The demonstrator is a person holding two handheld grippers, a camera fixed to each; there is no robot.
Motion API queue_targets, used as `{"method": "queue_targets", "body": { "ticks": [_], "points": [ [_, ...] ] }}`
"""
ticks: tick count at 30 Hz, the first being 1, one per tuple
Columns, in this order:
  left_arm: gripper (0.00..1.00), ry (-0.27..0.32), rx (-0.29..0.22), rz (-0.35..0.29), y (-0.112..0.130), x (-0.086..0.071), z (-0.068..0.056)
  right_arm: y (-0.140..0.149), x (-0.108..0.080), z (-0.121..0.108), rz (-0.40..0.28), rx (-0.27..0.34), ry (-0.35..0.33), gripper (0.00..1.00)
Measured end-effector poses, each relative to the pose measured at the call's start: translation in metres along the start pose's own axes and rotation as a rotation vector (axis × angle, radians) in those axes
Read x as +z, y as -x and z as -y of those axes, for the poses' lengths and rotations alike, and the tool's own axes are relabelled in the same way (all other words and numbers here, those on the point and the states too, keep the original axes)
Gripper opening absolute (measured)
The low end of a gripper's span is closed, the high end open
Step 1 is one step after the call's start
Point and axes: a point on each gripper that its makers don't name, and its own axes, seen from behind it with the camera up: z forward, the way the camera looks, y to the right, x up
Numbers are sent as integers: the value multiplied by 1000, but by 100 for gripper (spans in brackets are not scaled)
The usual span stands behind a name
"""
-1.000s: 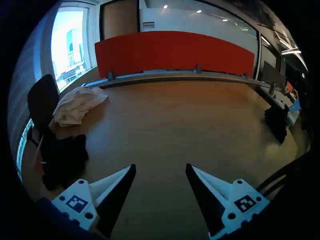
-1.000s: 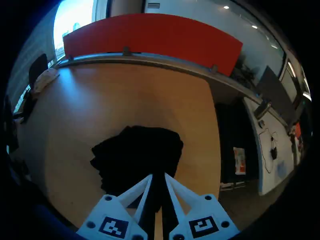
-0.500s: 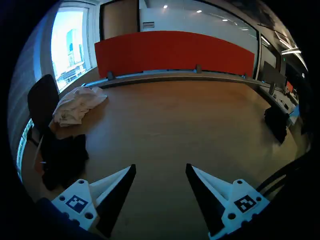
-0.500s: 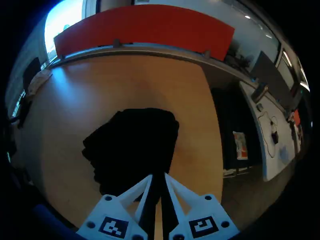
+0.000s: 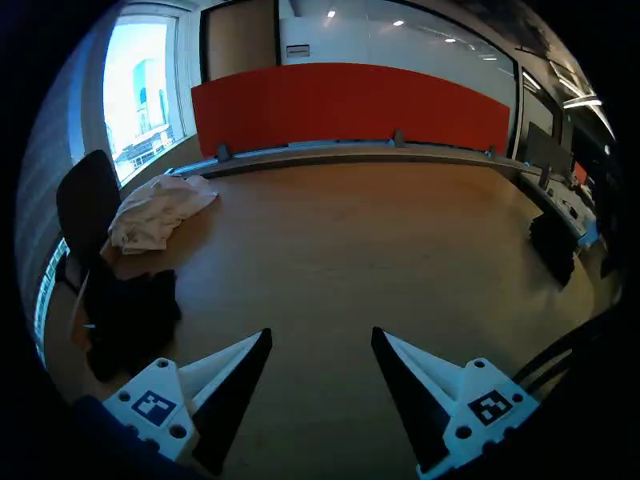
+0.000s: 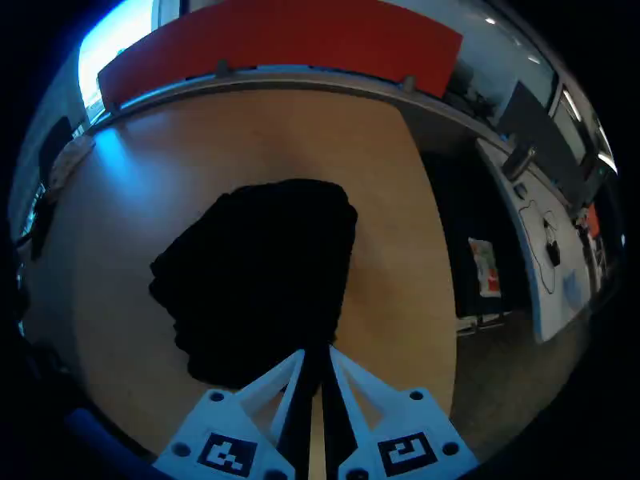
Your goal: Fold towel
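Right hand-held gripper (image 6: 318,352) clamps black towel (image 6: 256,272); left hand-held gripper (image 5: 321,330) gapes, white cloth (image 5: 156,212) beyond.

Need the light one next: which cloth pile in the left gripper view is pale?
The crumpled cream pile, far left by the window; the near-left pile and the right-edge pile are black.

The towel (image 6: 256,280) ahead of your right gripper (image 6: 317,350) was solid black. The table (image 6: 384,240) under it was warm orange-brown wood. Your left gripper (image 5: 320,331) had white fingers (image 5: 232,364) with black inner faces and black-and-white square markers (image 5: 154,406). Far ahead of it ran a red partition (image 5: 352,104). To its left lay a cream cloth (image 5: 156,212) and a dark, possibly black, heap (image 5: 128,316).
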Motion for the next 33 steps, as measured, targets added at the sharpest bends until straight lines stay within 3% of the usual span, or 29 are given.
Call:
{"method": "queue_targets", "body": {
  "ticks": [33],
  "points": [
    [92, -8, -3, 11, 9, -5, 5, 16, 19, -4, 35, 41, 41, 6]
  ]
}}
